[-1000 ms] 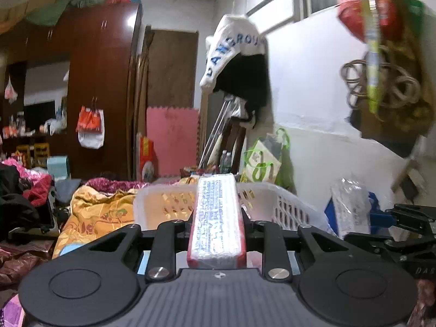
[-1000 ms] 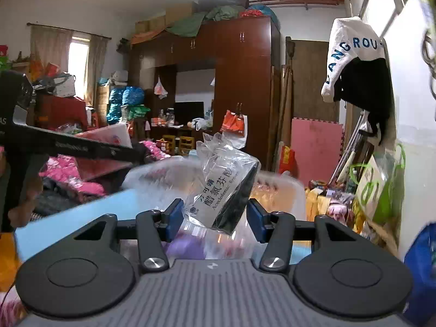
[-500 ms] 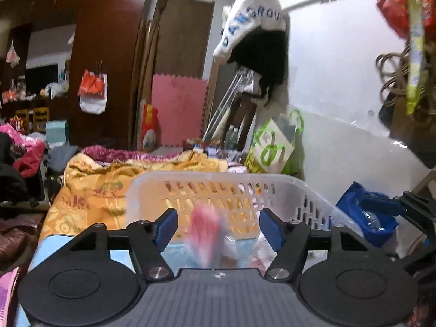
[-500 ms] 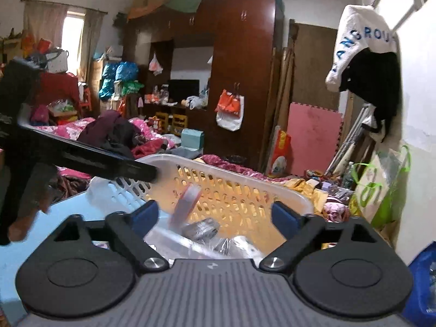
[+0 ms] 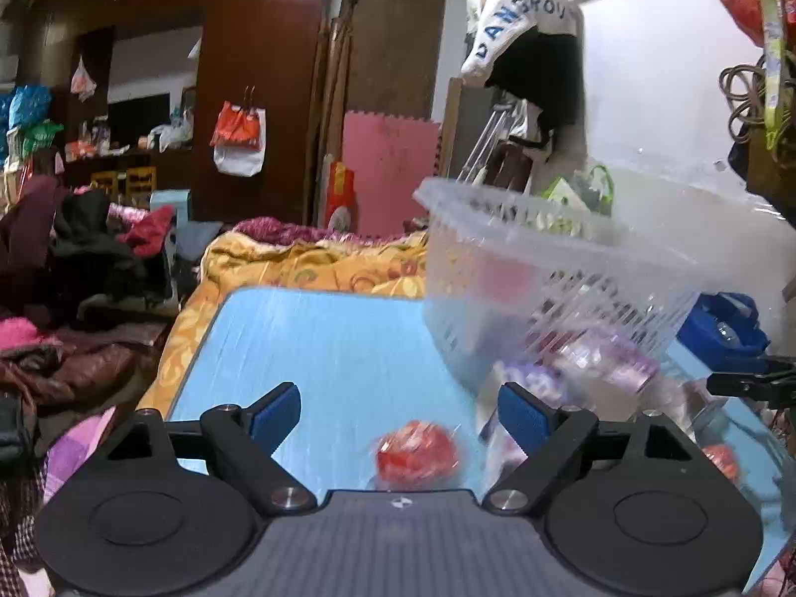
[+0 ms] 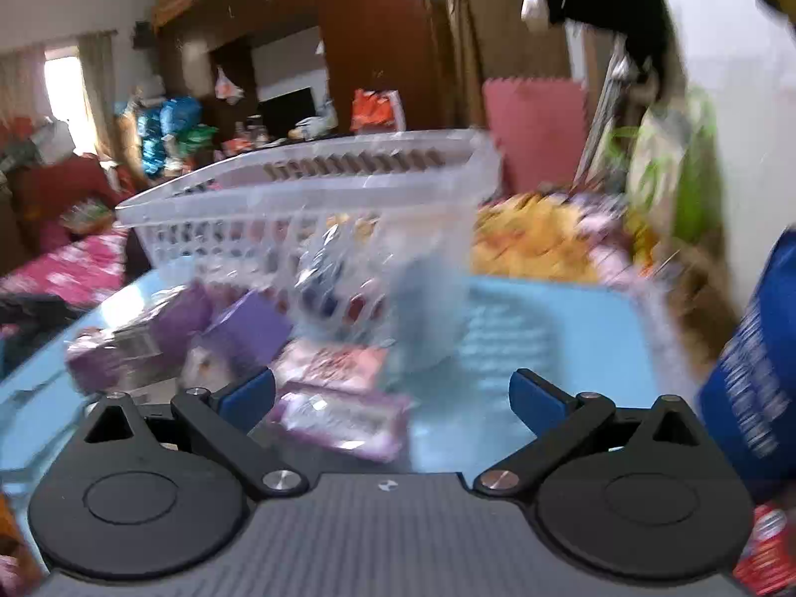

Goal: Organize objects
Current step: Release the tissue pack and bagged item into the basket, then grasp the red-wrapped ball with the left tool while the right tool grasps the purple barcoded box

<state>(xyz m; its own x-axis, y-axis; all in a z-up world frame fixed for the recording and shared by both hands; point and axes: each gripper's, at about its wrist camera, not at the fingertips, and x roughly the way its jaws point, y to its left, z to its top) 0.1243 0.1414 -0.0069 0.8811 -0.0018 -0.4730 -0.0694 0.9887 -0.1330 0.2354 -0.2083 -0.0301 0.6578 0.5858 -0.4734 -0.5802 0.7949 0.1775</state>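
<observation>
**Both jaws coming down empty toward the loose packets**

The left gripper is hanging over the light blue table, its jaws spreading wider at this moment and gripping nothing. Lying on the table between them, nearer the right-hand jaw and touched by neither, is a small round red wrapped item; it is blurred, and being roughly round it is showing no clear long axis or pointing direction. Ahead of the jaws and off to their right is standing the translucent white slotted plastic basket, with colourful shapes showing through its wall.

The right gripper is also opening, its jaws already very wide and holding nothing. Just ahead of them and toward the left-hand jaw is lying a flat purple-and-clear plastic packet, its long axis running across the gap from one jaw toward the other, slightly skewed. Beyond it a pink packet is lying much the same way, and more purple packets are sitting further to the left, all at the foot of the basket.

I judge the sorting partly done: the basket seems to be holding some things already, yet several packets and the red item are waiting on the table. The next pick looks to be whatever is lying nearest each pair of jaws.
</observation>
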